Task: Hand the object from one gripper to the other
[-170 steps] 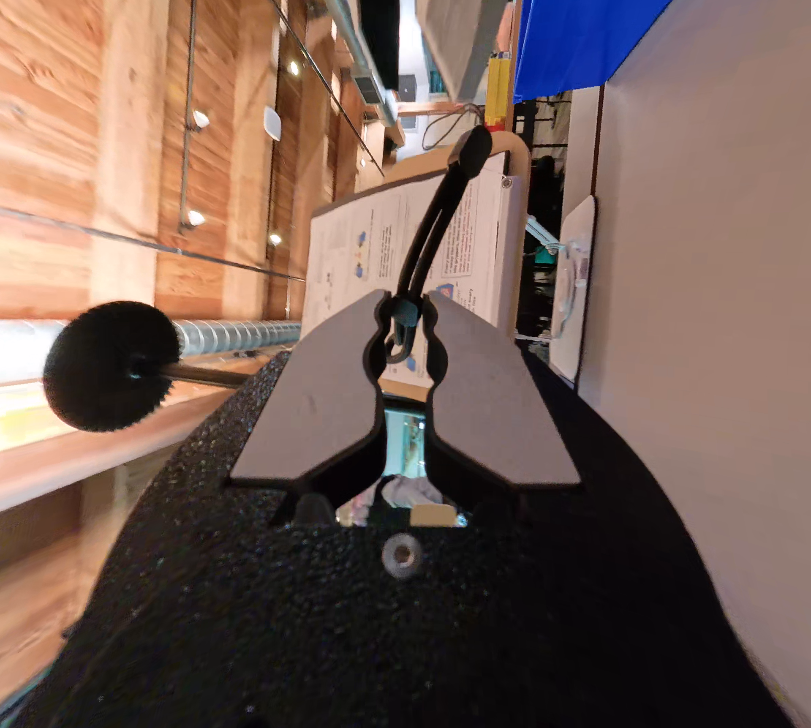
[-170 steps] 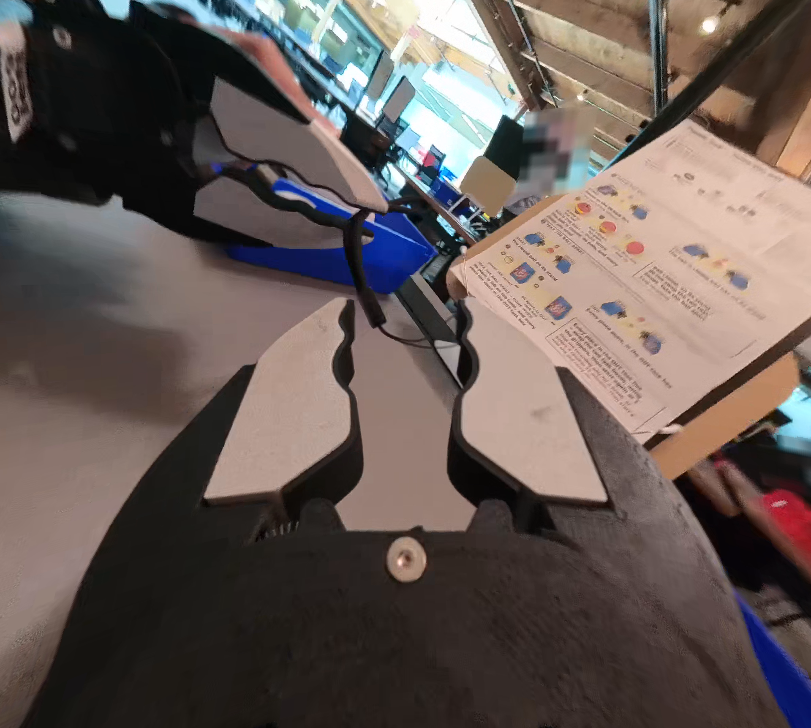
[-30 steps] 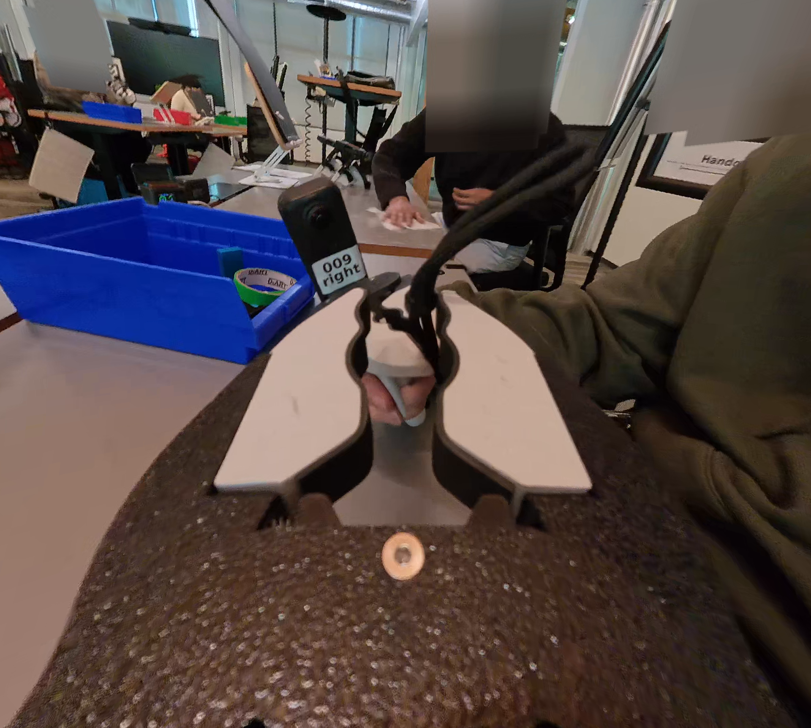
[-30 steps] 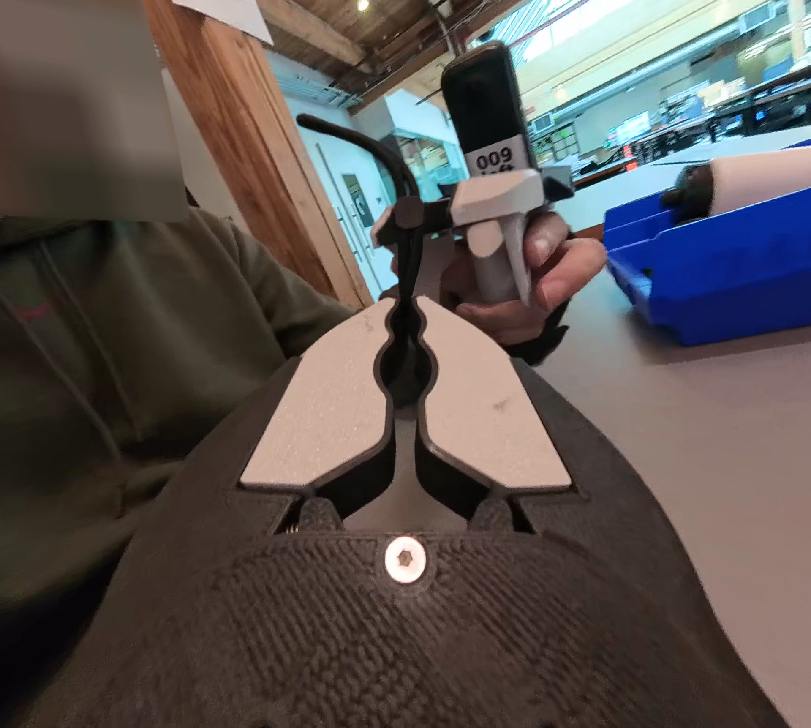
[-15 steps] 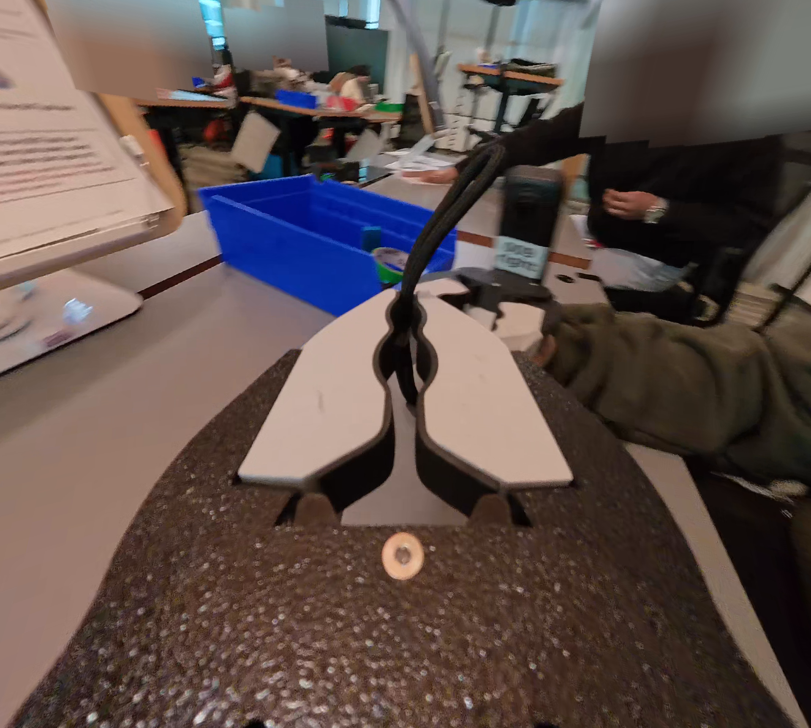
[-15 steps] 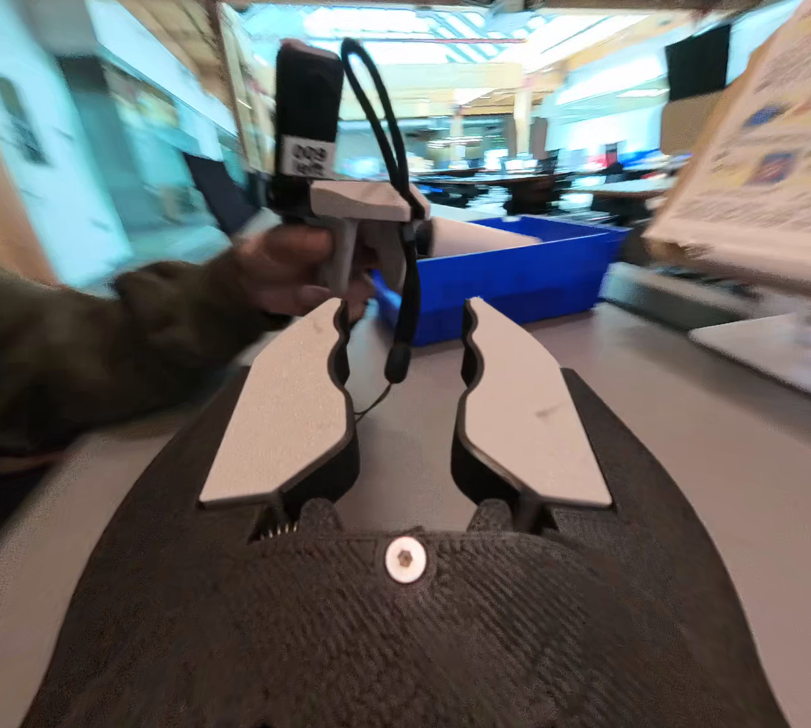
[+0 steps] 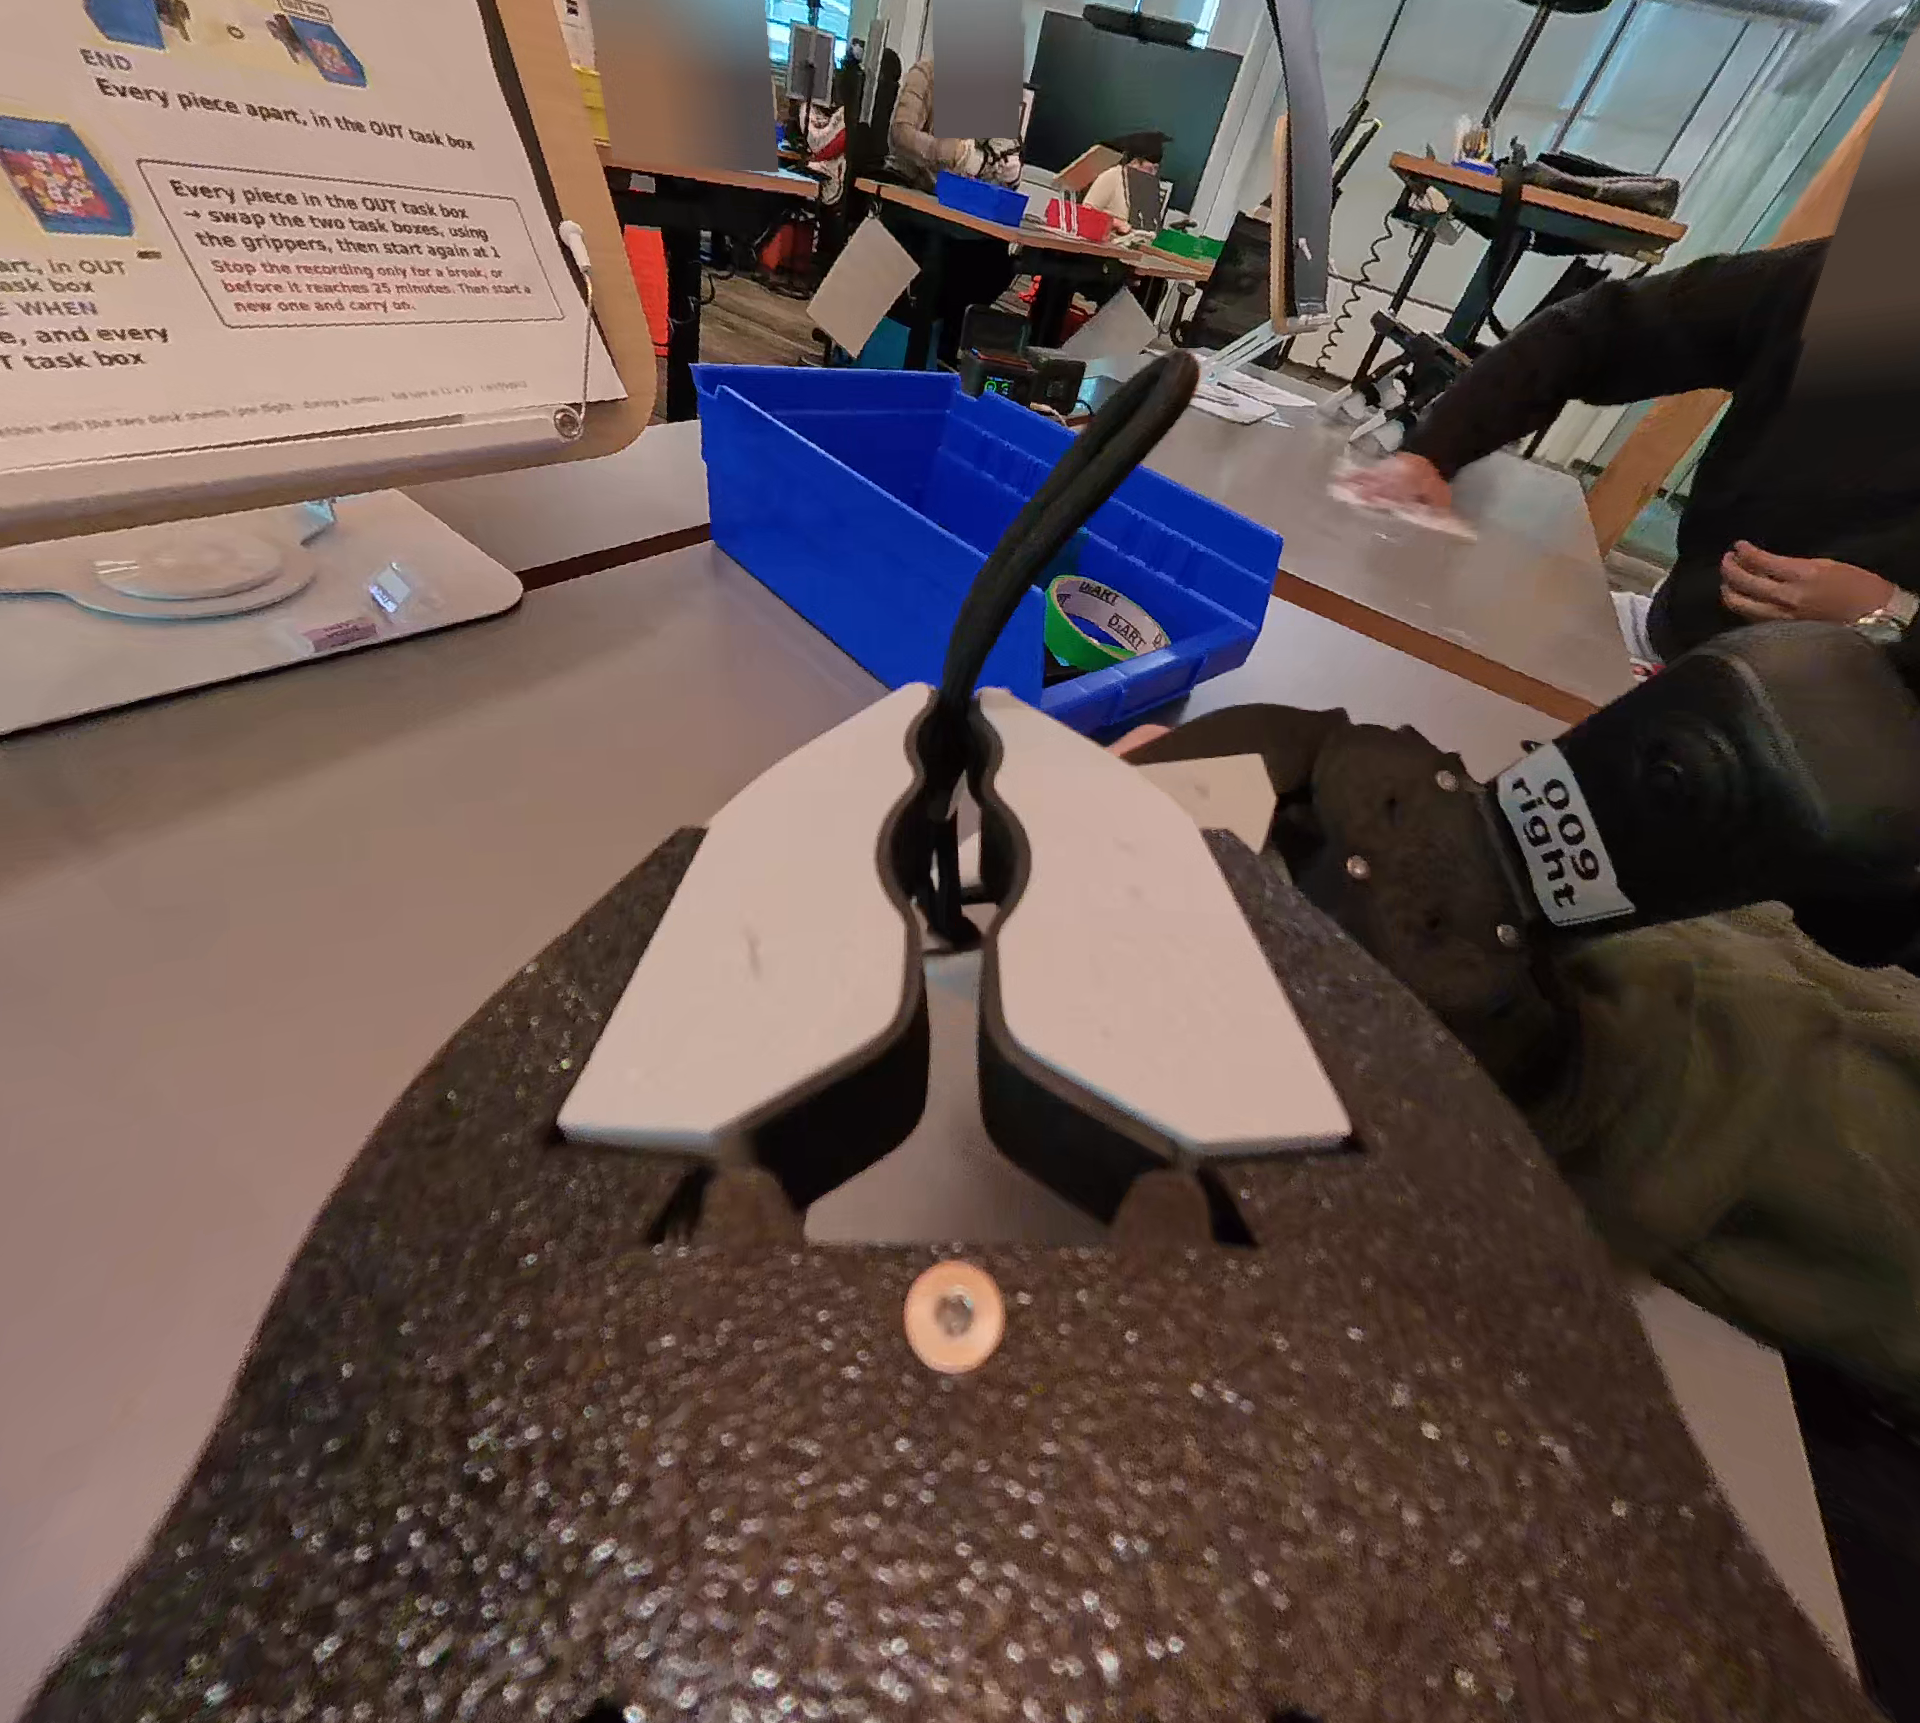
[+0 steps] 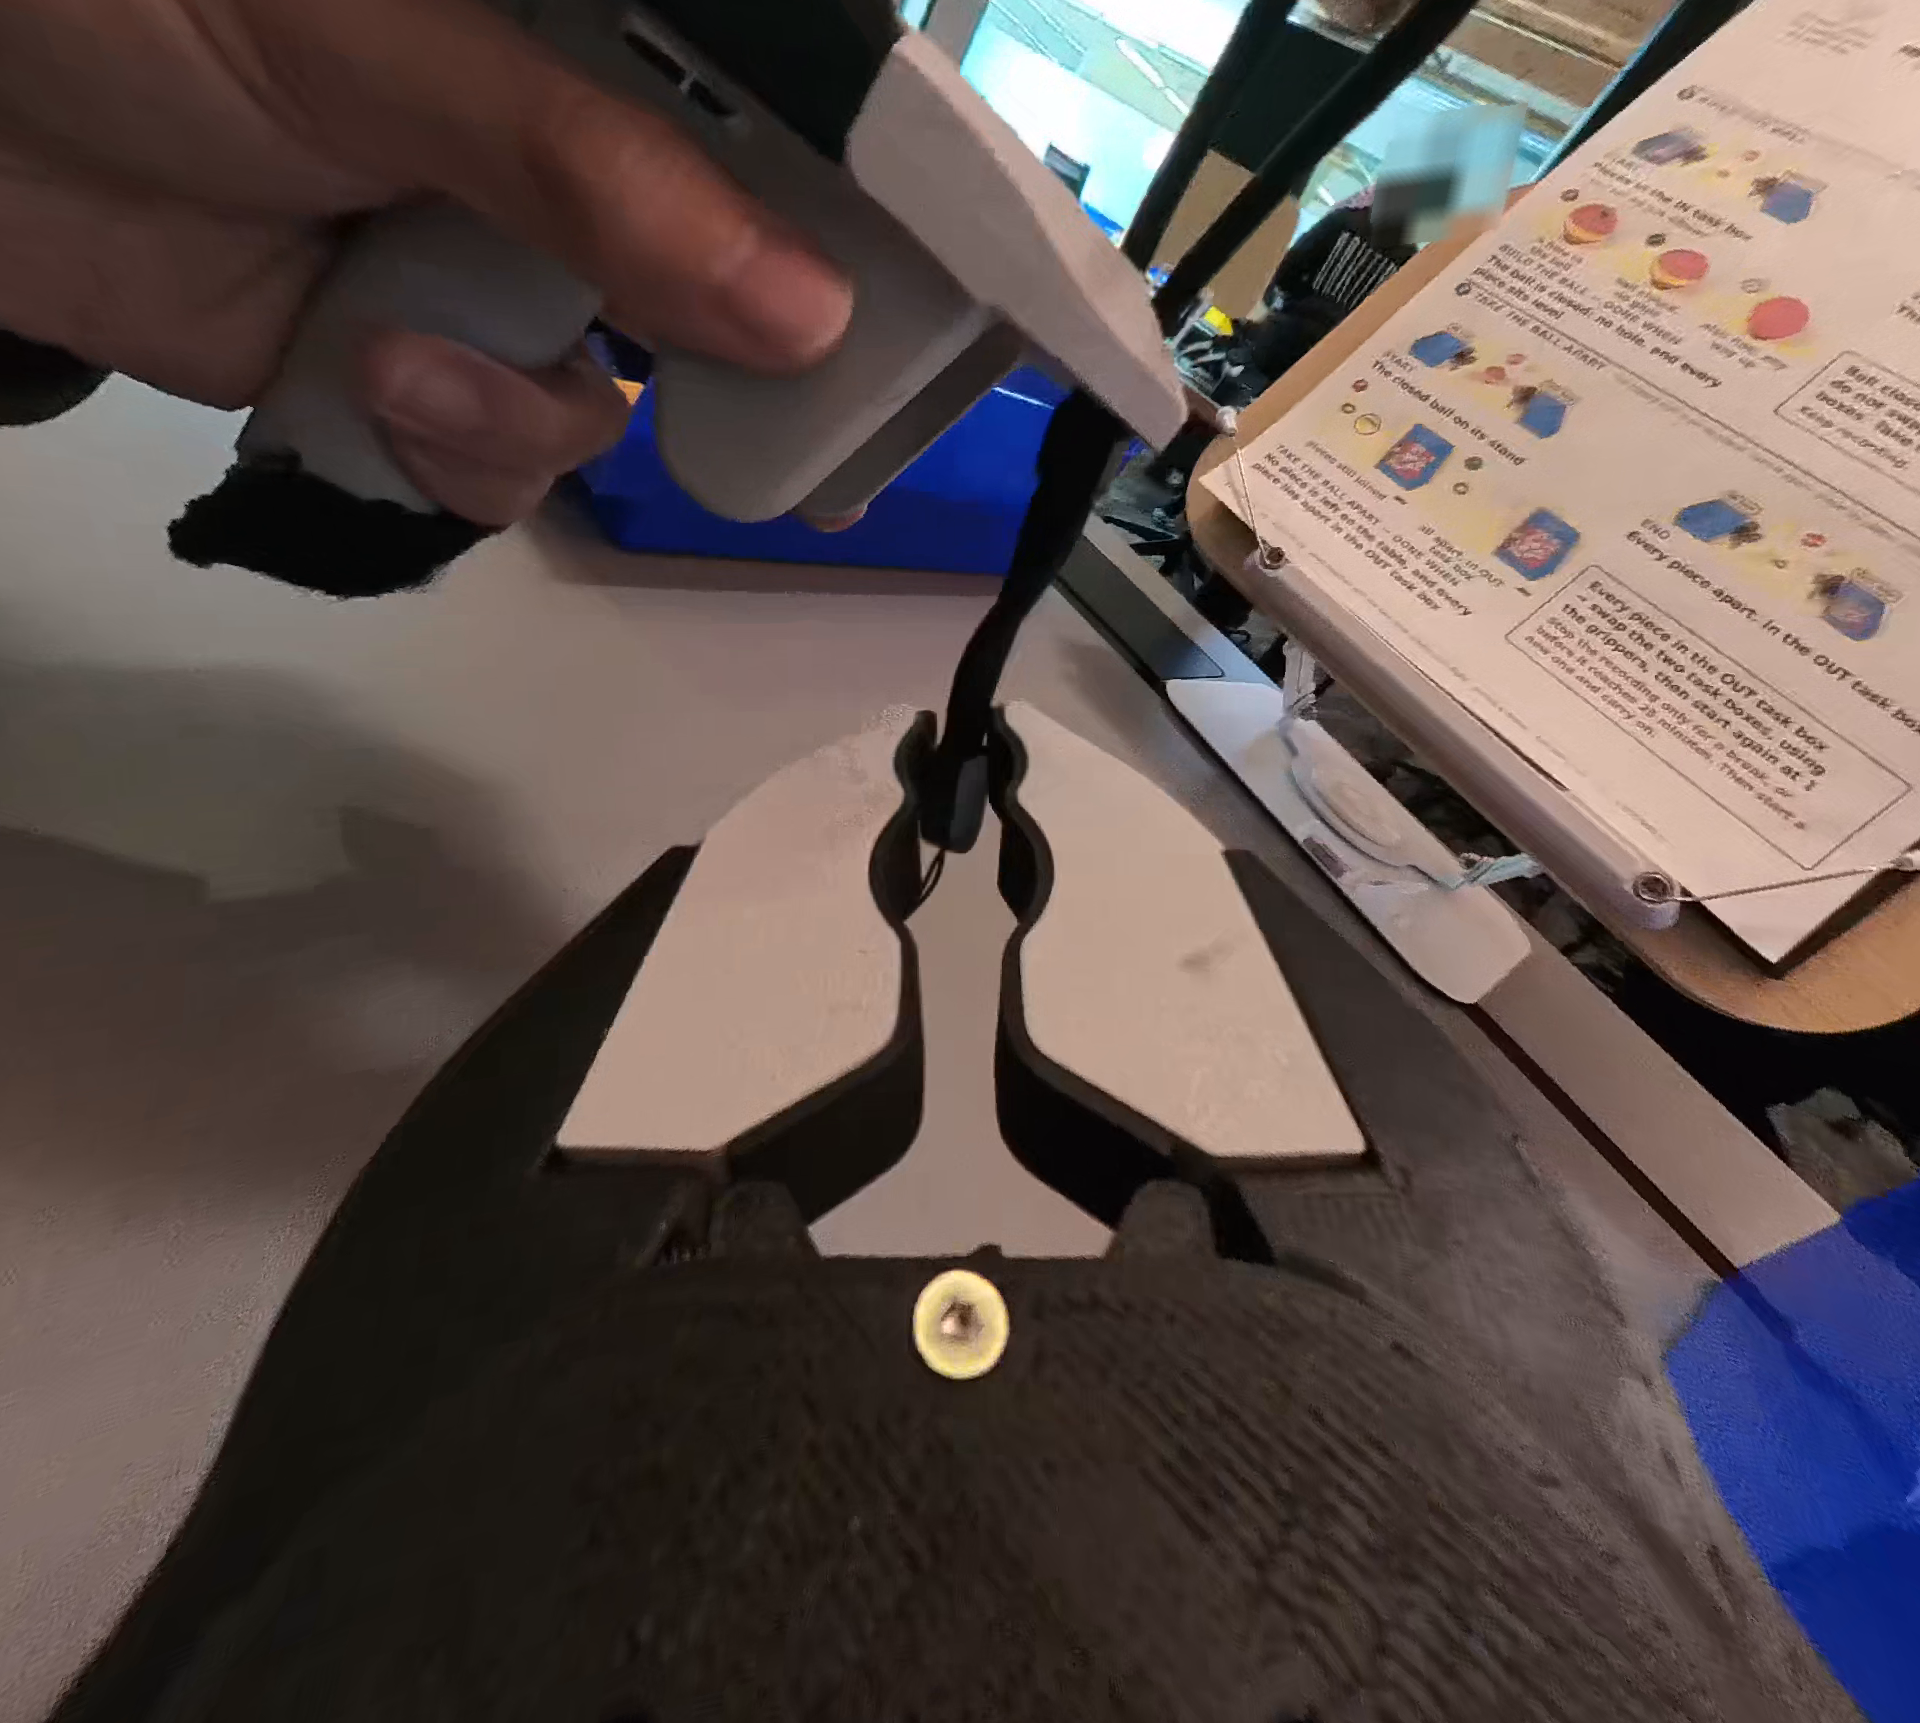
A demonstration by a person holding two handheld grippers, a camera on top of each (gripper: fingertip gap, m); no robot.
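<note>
- Left gripper [image 7: 951,728]: jaws closed on black cord loop [image 7: 1049,520], which arches upward from the jaws.
- Right gripper [image 8: 961,728]: jaws pinch the loop's clasp end.
- One blue bin [image 7: 831,468] holds one green tape roll [image 7: 1101,624], printed.
- One printed instruction sheet [image 7: 260,115] on stand.
- White printed label [image 7: 1558,837] on the other gripper.

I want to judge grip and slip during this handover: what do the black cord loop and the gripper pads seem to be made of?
The black cord loop looks like matte woven or rubbery cord: it bends in a soft arch without kinking, and shows no shine. Which of the two, I cannot tell. The pads on the left gripper look like flat, light grey, matte plastic or rubber sheet with faint scuffs, over black backing.
</note>
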